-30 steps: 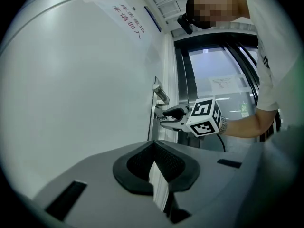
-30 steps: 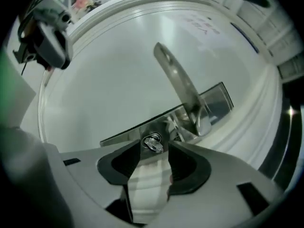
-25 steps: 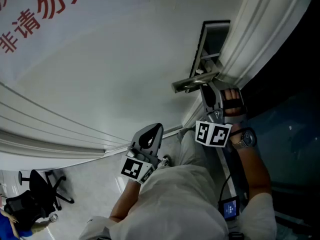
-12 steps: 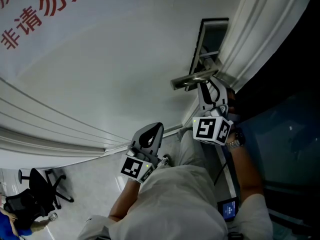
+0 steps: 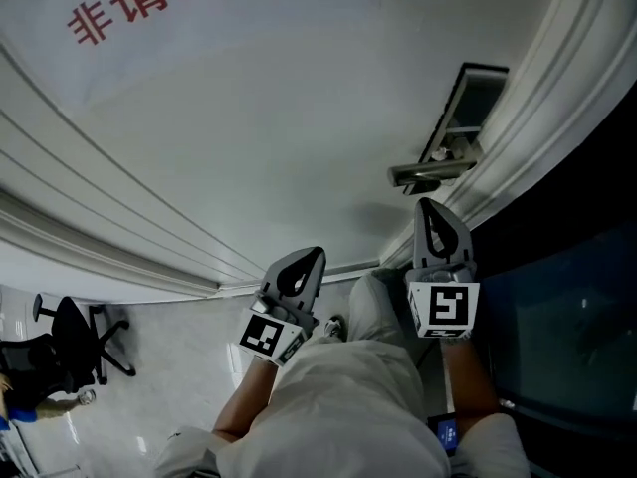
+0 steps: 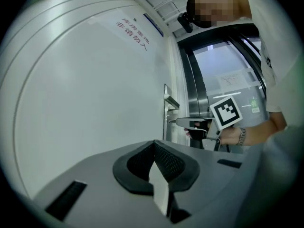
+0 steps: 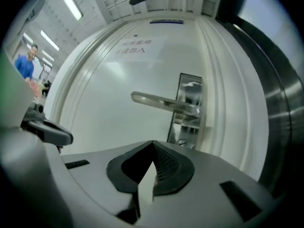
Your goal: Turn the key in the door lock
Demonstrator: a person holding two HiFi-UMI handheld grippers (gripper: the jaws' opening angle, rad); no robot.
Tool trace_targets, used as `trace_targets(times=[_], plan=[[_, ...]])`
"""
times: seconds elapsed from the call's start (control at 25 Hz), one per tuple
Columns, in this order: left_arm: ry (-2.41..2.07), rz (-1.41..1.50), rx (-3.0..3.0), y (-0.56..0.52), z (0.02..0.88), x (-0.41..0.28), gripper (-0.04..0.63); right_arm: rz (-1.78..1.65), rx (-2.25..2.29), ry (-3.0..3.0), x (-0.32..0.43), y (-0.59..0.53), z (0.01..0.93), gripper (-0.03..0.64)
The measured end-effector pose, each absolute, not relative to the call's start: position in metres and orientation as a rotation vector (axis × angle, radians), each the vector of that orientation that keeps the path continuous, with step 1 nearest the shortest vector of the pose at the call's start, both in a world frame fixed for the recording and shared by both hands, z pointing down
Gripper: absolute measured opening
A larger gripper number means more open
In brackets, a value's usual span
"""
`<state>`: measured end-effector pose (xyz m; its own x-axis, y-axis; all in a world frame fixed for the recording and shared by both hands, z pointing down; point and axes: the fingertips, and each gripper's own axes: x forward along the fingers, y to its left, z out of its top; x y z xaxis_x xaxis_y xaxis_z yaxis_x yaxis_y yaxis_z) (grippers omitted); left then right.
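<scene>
Steel lock plate (image 7: 189, 109) sits at the door's (image 5: 249, 167) right edge under the handle (image 7: 161, 101), any key too small to confirm; the right gripper (image 5: 430, 205), jaws just closed on nothing, hangs near it, and the left gripper (image 5: 315, 254), also closed and empty, is further left, so no turning looks under way.

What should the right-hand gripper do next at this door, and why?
Probably open the right gripper and ease it forward to the lock under the handle. Its jaws have just been closing and meet on nothing, and it stands clear of the door, with the lock straight ahead. Whether the lock needs more turning cannot be told from here.
</scene>
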<state>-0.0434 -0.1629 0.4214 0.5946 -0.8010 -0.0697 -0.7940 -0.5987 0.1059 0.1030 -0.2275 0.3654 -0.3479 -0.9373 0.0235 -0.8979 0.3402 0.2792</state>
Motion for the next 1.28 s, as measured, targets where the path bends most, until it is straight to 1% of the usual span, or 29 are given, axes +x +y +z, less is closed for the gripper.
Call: trace_targets(times=[0.28, 0.56, 0.8, 1.28], plan=[[-1.685, -0.187, 2.591, -0.147, 0.417, -0.097, 0.003, 0.013, 1.364, -2.757, 0.023, -0.209, 0.398, 0.003], [-1.986, -0.140, 2.330, -0.102, 0.426, -0.138, 0.003, 0.031, 0.996, -2.882, -0.040, -0.164, 0.413, 0.003], [-2.196, -0.099, 2.090, -0.041, 0.426, -0.156, 0.003, 0.057, 0.725, -2.958, -0.064, -0.116, 0.416, 0.003], [-2.436, -0.058, 1.852, 0.056, 0.424, -0.149, 0.003, 0.159, 0.379, -2.993, -0.076, -0.038, 0.435, 0.003]])
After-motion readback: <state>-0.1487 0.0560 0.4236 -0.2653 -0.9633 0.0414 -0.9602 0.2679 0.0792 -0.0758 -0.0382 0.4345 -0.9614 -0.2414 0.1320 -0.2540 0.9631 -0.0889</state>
